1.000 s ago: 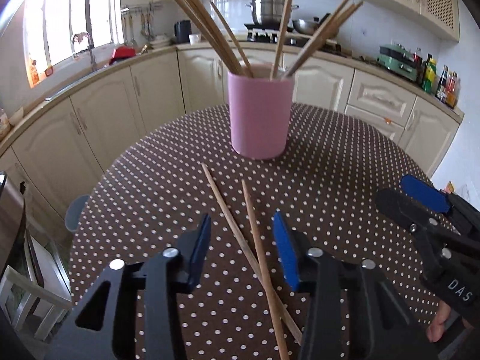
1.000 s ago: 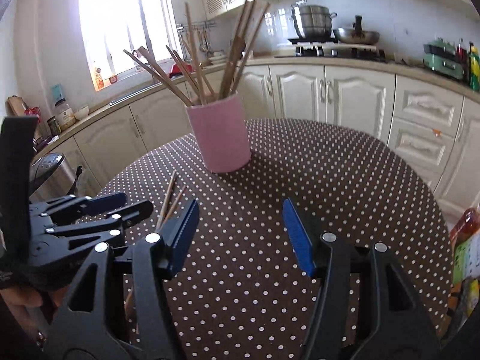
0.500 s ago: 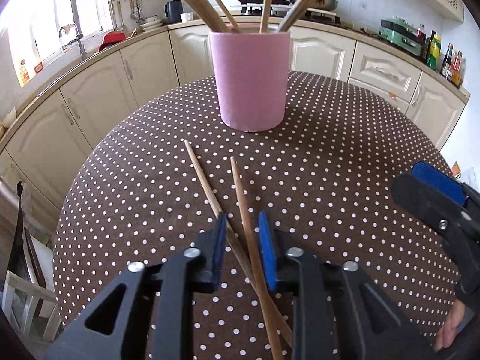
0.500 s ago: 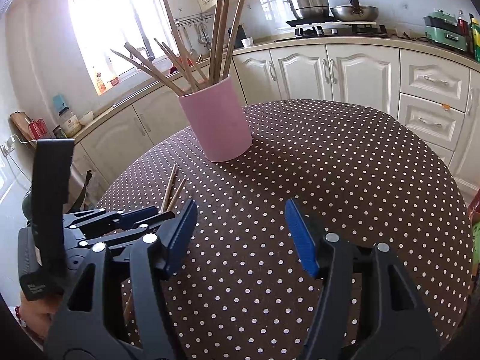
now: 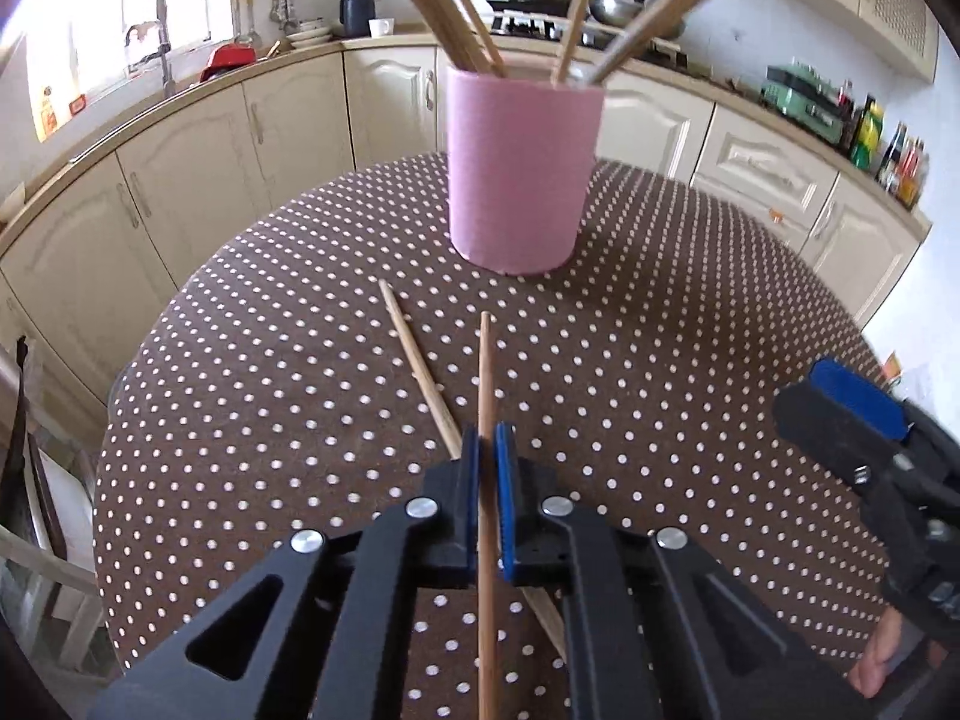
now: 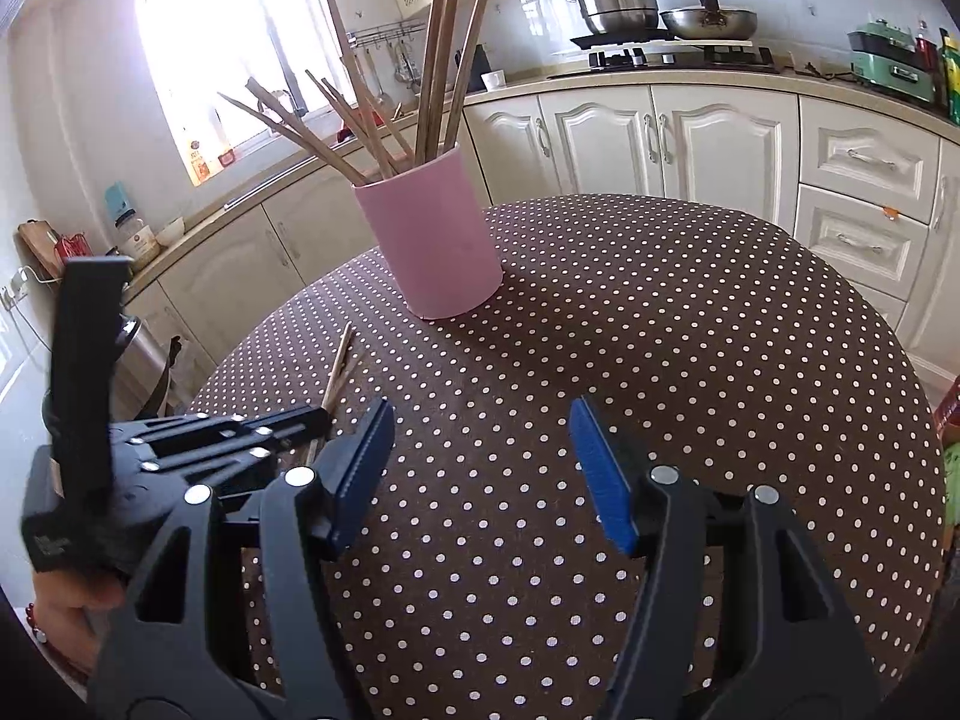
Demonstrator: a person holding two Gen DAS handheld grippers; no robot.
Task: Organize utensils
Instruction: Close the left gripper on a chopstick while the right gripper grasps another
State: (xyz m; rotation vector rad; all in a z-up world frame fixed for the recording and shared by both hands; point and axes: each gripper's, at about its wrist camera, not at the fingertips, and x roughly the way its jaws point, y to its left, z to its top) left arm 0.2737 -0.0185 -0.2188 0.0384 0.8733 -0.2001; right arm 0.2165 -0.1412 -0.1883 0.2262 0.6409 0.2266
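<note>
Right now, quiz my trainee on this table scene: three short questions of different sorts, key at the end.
1. True or false: the left tool is shut on a chopstick.
2. How many chopsticks lie loose on the table, apart from the held one?
3. The right tool is: A) holding the pink cup, B) open and empty, C) gripping a spoon.

Key: 1 true; 2 one, the second chopstick; 3 B.

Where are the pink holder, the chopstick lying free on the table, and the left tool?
pink holder (image 5: 516, 180), left wrist view, middle of its side wall.
free chopstick (image 5: 414, 357), left wrist view, on its shaft.
left tool (image 5: 486, 456), left wrist view, between its fingertips.
</note>
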